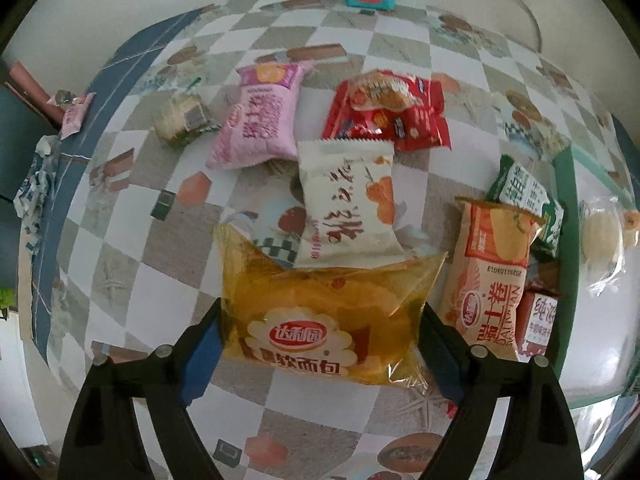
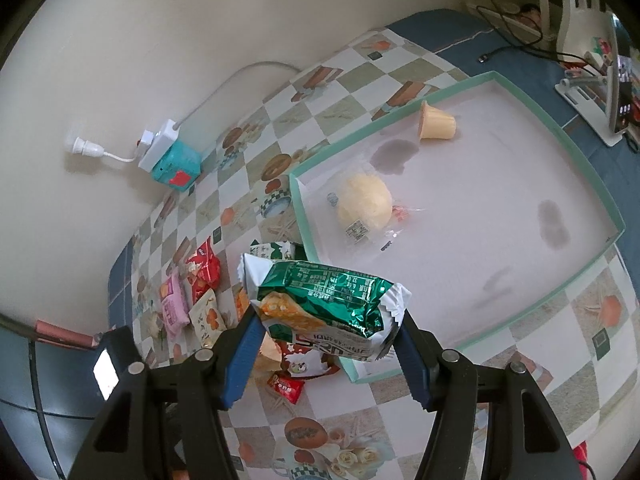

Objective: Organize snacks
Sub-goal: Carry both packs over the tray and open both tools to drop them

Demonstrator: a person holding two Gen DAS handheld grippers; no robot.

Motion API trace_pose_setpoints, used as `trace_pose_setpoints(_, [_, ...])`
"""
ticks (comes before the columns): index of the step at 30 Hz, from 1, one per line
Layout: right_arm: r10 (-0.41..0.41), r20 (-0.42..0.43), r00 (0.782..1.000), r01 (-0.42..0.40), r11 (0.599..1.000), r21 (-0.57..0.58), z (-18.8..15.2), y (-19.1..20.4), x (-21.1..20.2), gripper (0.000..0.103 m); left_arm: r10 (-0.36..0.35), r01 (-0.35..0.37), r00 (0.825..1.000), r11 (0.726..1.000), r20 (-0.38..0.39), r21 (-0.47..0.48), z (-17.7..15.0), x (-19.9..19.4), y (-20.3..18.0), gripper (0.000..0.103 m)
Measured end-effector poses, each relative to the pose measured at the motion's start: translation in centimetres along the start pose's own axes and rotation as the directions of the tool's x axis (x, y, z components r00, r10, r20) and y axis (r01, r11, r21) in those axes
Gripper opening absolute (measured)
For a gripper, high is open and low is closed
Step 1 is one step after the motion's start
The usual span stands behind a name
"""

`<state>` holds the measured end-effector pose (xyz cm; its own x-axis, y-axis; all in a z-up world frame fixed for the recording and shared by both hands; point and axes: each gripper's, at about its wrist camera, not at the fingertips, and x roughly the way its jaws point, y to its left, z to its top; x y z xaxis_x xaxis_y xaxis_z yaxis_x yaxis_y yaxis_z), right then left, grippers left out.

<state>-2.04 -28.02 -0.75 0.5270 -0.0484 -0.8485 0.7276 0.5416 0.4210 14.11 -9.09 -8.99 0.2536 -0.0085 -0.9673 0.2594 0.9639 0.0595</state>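
two tools tilted down | left tool (image 1: 320, 344) straddles bread pack (image 1: 328, 320)

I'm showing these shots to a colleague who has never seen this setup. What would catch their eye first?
Probably the shiny green snack packet clamped in the right gripper, held above the checkered tablecloth beside the near corner of the green-rimmed tray. Next, the yellow bread bag between the left gripper's wide jaws, with a scatter of pink, red and cream packets on the cloth behind it.

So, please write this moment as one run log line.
left gripper: around yellow bread pack on table | right gripper: holds green snack pack near tray
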Motion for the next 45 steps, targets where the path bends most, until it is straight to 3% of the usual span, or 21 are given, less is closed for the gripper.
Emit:
trace_pose_setpoints(10, [-0.031, -0.006, 1.000, 0.031, 0.997, 0.070, 1.2, -2.6, 0.2, 0.066, -0.022, 0.024, 0.995, 0.999, 0.096, -0.025, 0.2, -4.9, -0.4, 0.089])
trace_pose_setpoints(18, [-0.095, -0.017, 0.995, 0.097, 0.981, 0.167, 3.0, -6.8, 0.7, 0.066, -0.115, 0.102, 0.984, 0.990, 0.139, 0.097, -0.1, -7.2, -6.1, 0.089])
trace_pose_setpoints(25, [-0.162, -0.009, 0.987, 0.159, 0.955, 0.252, 4.7, -11.1, 0.5, 0.067, -0.194, 0.160, 0.973, 0.959, 0.129, 0.235, -0.7, -8.4, -13.1, 0.089])
trace_pose_setpoints(29, [-0.205, 0.003, 0.979, 0.195, 0.935, 0.297, 5.8, -13.8, 0.1, 0.067, -0.203, 0.156, 0.970, 0.940, 0.131, 0.303, -1.3, -8.7, -16.2, 0.089])
trace_pose_setpoints(37, [-0.256, 0.017, 0.967, 0.234, 0.908, 0.348, 6.9, -17.5, -0.7, 0.068, -0.215, 0.165, 0.971, 0.918, 0.103, 0.360, -2.1, -7.8, -20.2, 0.089])
trace_pose_setpoints(45, [-0.248, 0.004, 0.969, 0.231, 0.909, 0.347, 7.2, -17.9, -0.3, 0.068, -0.226, 0.181, 0.972, 0.899, 0.069, 0.398, -3.0, -7.2, -22.3, 0.089])
